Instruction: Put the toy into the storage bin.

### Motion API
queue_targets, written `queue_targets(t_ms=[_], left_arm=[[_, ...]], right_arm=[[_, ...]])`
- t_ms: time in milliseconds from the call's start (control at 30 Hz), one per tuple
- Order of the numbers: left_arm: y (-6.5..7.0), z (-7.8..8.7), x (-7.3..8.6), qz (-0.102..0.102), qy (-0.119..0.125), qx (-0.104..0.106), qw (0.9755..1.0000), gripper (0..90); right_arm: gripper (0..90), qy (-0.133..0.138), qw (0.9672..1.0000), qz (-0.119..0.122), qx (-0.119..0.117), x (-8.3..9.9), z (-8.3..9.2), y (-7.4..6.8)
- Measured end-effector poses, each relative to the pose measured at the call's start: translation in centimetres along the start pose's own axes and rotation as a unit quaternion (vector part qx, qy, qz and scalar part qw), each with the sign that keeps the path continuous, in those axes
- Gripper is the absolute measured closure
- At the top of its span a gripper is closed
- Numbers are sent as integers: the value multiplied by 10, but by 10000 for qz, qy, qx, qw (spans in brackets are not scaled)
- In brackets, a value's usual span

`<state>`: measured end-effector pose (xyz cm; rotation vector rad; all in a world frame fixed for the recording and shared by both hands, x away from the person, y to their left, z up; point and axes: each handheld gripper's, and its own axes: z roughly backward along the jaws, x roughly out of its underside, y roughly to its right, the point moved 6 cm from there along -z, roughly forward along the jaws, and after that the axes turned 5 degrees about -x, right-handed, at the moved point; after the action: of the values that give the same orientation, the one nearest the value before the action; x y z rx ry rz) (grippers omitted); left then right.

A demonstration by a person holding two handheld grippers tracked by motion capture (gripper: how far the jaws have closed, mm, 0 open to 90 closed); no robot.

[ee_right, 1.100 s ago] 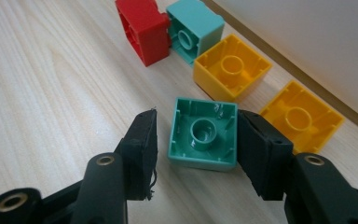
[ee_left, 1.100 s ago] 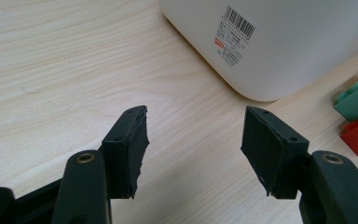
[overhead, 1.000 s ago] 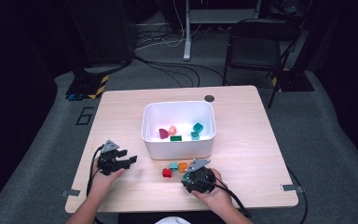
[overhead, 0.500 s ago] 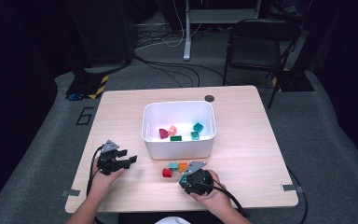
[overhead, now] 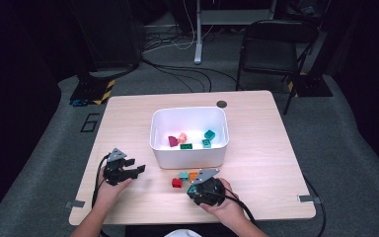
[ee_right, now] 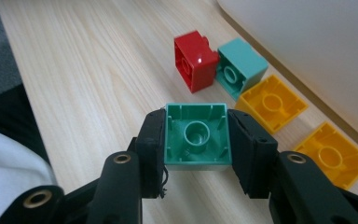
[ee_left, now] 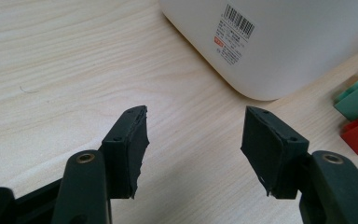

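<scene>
The white bin (overhead: pixel 189 138) sits mid worktop (overhead: pixel 128 118); everything here is placed from it. In front of the bin, the right gripper (ee_right: pixel 196 140) has just been closing its jaws, and now the pads press both sides of a green block (ee_right: pixel 196 135), hollow side facing the camera. So I think the pick is made, and the lift to the bin comes next. The right hand (overhead: pixel 222 205) is low, near the bin's front wall, beside a red block (ee_right: pixel 195 60), a teal block (ee_right: pixel 240 67) and two yellow blocks (ee_right: pixel 272 102). The left gripper (ee_left: pixel 193 140) rests by the bin's left corner, jaws wide apart, w/ nothing between.
</scene>
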<state>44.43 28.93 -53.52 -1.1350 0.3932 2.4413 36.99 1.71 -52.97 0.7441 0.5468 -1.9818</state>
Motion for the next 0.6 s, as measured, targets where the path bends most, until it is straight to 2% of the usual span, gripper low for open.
queue_targets(t_ms=[133,267,300,433,600], left_arm=[[0,0,0,14,6,2,10000,404],[0,0,0,11,-3,3,10000,404],[0,0,0,9,-5,0,10000,404],[0,0,0,6,-14,-3,10000,404],[0,-1,0,-2,-6,6,10000,404]], right_arm=[[582,108,9999,-12,-94,-8,6,-1],[582,196,9998,9,-94,-15,13,0],[582,200,9998,-38,-85,-16,14,-1],[582,214,9997,42,-69,-23,21,1],[582,234,9996,23,-156,-32,31,3]])
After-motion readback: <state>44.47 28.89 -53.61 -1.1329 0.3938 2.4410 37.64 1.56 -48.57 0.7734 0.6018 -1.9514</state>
